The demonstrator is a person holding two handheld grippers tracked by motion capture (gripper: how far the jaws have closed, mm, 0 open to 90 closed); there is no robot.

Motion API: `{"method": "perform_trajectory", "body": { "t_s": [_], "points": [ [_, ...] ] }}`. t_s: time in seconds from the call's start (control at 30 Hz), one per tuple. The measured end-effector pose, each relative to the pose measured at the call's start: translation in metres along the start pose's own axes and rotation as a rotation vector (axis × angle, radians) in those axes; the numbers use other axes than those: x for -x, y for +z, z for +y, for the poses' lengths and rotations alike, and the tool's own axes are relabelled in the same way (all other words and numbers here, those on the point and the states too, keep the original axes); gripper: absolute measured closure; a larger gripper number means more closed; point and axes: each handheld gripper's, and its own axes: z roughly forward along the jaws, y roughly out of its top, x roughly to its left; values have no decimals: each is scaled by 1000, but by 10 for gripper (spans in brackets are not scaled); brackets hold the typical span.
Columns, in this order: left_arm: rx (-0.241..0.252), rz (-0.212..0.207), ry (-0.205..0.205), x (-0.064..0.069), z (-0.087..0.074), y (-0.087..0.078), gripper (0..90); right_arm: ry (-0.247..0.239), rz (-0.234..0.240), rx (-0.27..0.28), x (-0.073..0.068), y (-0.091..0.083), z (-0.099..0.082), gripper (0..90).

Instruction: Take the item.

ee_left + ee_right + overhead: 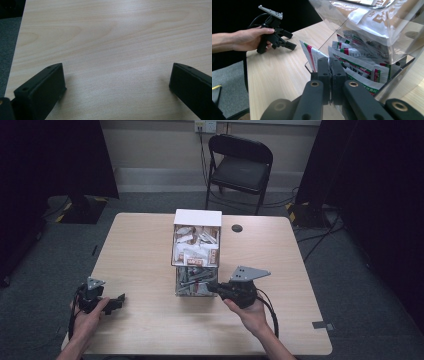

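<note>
right claw (pixel 329 63) pressed together at sachets (pixel 359 67), lower centre; grip on one unclear | left claw (pixel 117 82) wide apart, empty, above table (pixel 112 37) | risk: clear dispenser (pixel 197 255) tips if tugged

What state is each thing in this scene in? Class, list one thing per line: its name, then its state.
Left gripper: open, jaws wide apart, held low over the table.
Right gripper: shut, jaws pressed together at the sachets.
Clear box: upright, two tiers, both full of sachets.
Chair: unfolded, unoccupied, beyond the table.
</note>
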Motion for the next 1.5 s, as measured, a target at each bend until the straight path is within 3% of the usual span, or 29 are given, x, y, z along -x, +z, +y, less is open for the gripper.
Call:
{"method": "perform_trajectory", "body": {
  "t_s": [0.87, 1.5],
  "points": [
    [1, 0, 0, 0, 0, 0, 0, 20, -65, 27, 10, -37, -3, 884],
    [1, 0, 0, 0, 0, 0, 0, 76, -136, 67, 35, -71, -7, 884]
  ]
}}
